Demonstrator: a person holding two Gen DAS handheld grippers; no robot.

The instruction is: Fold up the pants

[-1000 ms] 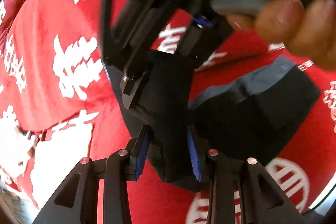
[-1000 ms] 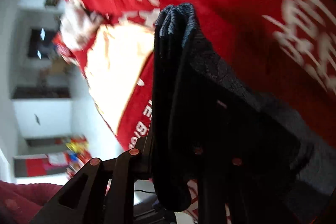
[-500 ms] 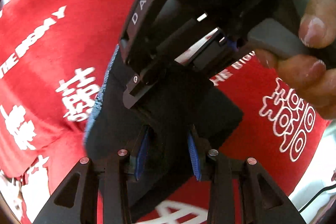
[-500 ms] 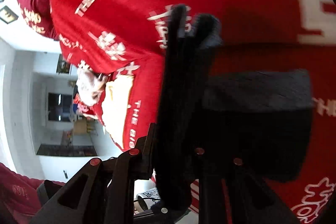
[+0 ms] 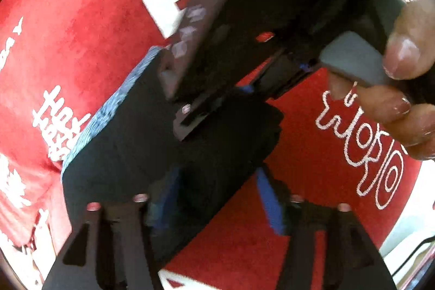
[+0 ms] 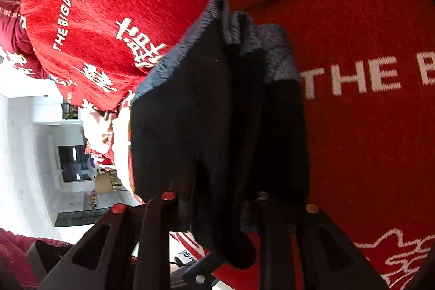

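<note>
The dark navy pants [image 5: 122, 162] lie folded into a small bundle on a red cloth [image 5: 89, 26] with white lettering. My left gripper [image 5: 217, 197] stands open, its blue pads [image 5: 267, 200] spread apart around the bundle's edge. My right gripper [image 6: 220, 205] is shut on a thick fold of the pants [image 6: 217, 105], which bunches up between its fingers. The right gripper's body and the hand holding it [image 5: 394, 89] fill the upper right of the left wrist view, close above the pants.
The red cloth [image 6: 367, 154] covers the whole work surface. Its left edge drops off to a white room with shelves [image 6: 40, 148] in the right wrist view. A pale floor and a cable [image 5: 416, 249] show past the cloth's right edge.
The left gripper's blue pads have spread apart and let go of the pants. Both grippers have moved closer to the cloth, and the bundle now lies lower and flatter.
</note>
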